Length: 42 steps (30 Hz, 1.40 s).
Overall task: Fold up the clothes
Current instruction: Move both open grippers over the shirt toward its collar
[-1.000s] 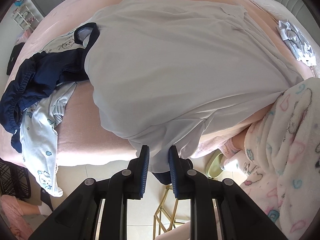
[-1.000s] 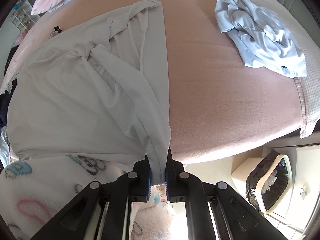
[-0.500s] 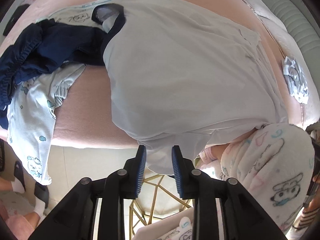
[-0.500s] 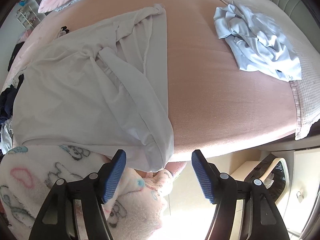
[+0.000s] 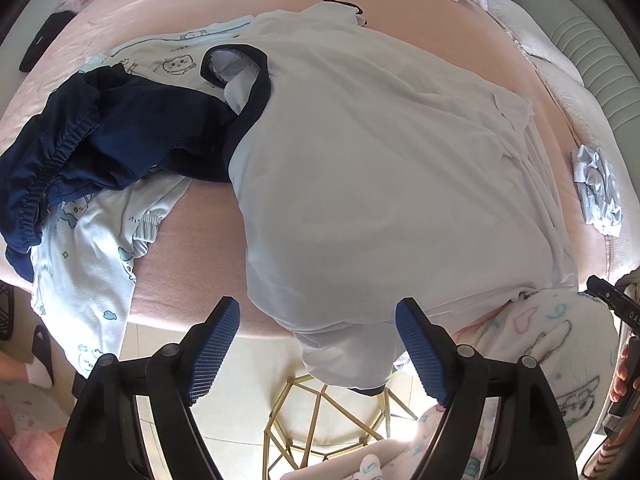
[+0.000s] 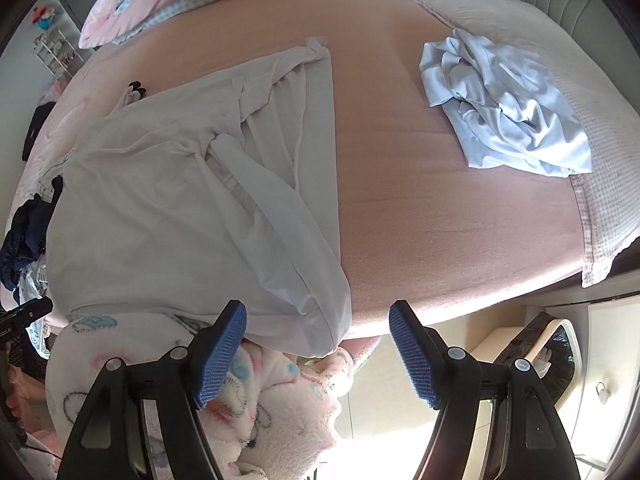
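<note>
A large white garment (image 5: 380, 184) with a dark navy collar lies spread on the pink bed (image 5: 192, 248), its near corners hanging over the front edge. My left gripper (image 5: 318, 344) hovers above its hanging left corner; the jaws are opening and the cloth lies below them, not pinched. In the right wrist view the same white garment (image 6: 192, 208) shows folded pleats along its right side. My right gripper (image 6: 318, 344) hangs over its near right corner, jaws opening, pads clear of the cloth.
Navy shorts (image 5: 100, 136) and pale printed baby clothes (image 5: 92, 264) lie left of the garment. A crumpled light-blue shirt (image 6: 508, 108) sits at the bed's far right. A person's fluffy patterned sleeve (image 6: 260, 392) is below the bed edge. A gold wire stool (image 5: 320, 420) and a bin (image 6: 544, 360) stand on the floor.
Both grippers let go of the white garment's near corners and spread wide. The corners dropped onto the bed edge. The left view shifted, showing more of the navy and baby clothes.
</note>
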Available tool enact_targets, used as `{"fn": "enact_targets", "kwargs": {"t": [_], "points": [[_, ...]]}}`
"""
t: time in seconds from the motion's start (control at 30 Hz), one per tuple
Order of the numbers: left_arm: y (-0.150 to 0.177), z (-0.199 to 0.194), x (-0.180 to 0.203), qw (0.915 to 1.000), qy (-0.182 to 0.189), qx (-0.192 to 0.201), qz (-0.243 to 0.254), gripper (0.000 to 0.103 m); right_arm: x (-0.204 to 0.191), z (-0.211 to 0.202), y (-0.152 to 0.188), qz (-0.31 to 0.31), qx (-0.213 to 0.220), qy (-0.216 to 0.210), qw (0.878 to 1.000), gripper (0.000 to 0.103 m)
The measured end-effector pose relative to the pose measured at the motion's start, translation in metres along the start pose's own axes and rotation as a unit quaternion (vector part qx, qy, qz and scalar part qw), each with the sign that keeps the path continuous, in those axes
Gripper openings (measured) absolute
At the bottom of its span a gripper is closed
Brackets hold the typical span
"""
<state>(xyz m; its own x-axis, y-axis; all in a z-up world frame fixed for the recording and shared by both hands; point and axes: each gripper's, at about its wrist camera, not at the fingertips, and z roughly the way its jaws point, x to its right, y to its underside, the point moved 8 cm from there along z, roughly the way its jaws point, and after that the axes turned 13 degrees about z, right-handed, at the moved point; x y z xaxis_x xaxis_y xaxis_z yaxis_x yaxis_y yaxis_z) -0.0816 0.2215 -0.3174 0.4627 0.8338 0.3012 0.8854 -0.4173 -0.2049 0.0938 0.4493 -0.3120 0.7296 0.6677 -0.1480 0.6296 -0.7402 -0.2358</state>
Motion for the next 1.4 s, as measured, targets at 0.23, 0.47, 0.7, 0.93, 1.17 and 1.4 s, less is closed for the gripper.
{"fn": "enact_targets", "kwargs": {"t": [0.23, 0.47, 0.7, 0.93, 1.17, 1.4], "points": [[-0.020, 0.008, 0.003, 1.0000, 0.006, 0.000, 0.000, 0.080, -0.004, 0.001, -0.005, 0.020, -0.001, -0.020, 1.000, 0.074], [-0.048, 0.015, -0.012, 0.9999, -0.013, 0.003, -0.006, 0.080, -0.019, 0.002, -0.041, 0.057, 0.009, -0.078, 0.995, 0.074], [-0.073, 0.018, -0.033, 0.9989, -0.047, 0.002, 0.000, 0.080, -0.053, 0.024, -0.083, 0.051, 0.006, -0.109, 0.993, 0.074], [-0.094, 0.013, -0.059, 0.9980, -0.061, 0.014, -0.005, 0.080, -0.087, 0.056, -0.106, 0.030, -0.011, -0.126, 0.991, 0.074], [-0.122, 0.025, -0.070, 0.9989, -0.033, 0.028, -0.019, 0.080, -0.102, 0.079, -0.118, 0.035, -0.033, -0.158, 0.986, 0.074], [-0.127, 0.031, -0.080, 0.9977, 0.016, 0.026, -0.060, 0.078, -0.115, 0.086, -0.128, 0.034, -0.041, -0.203, 0.978, 0.074]]}}
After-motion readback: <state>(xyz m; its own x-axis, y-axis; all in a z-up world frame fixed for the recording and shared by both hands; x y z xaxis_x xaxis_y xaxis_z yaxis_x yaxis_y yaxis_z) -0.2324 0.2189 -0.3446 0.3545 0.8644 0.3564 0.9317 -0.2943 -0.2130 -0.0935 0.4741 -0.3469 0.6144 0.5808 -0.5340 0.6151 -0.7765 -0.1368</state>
